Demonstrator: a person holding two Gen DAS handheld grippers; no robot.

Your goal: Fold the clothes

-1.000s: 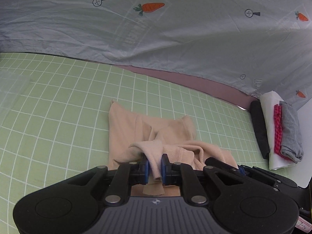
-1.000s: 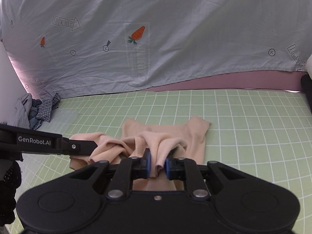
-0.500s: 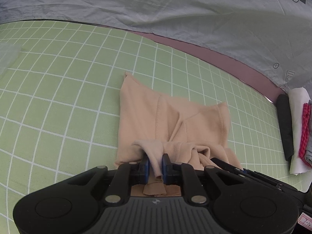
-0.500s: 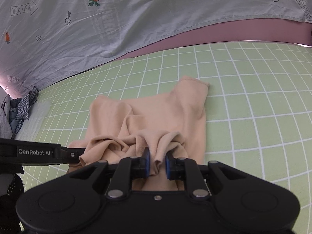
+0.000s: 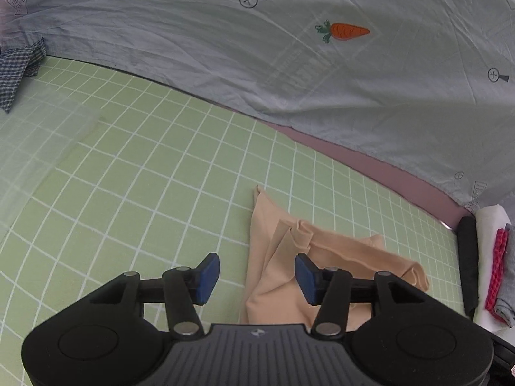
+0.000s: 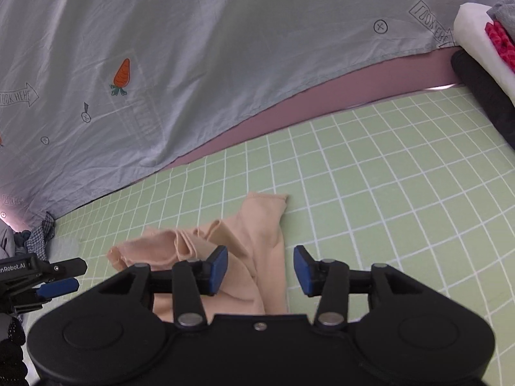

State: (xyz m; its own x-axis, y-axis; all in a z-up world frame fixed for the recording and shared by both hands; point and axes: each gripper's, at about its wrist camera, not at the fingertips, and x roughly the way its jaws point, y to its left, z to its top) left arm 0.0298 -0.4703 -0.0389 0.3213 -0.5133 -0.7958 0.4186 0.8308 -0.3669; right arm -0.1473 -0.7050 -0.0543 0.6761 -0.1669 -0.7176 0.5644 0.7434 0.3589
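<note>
Fabric first: your beige garment lies bunched on the green grid mat, under and right of your left gripper, and under your right gripper, mostly to its left. Both jaws are spread wide, holding nothing. Gripper bodies hide the garment's near edge.

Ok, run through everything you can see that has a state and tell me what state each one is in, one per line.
left gripper: open, holding nothing.
right gripper: open, holding nothing.
beige garment: lying on the green grid mat, partly folded, bunched and creased along one edge.
stack of clothes: folded, piled at the mat's edge.
checked cloth: crumpled, unfolded.
grey carrot-print sheet: hanging behind the mat, wrinkled.
</note>
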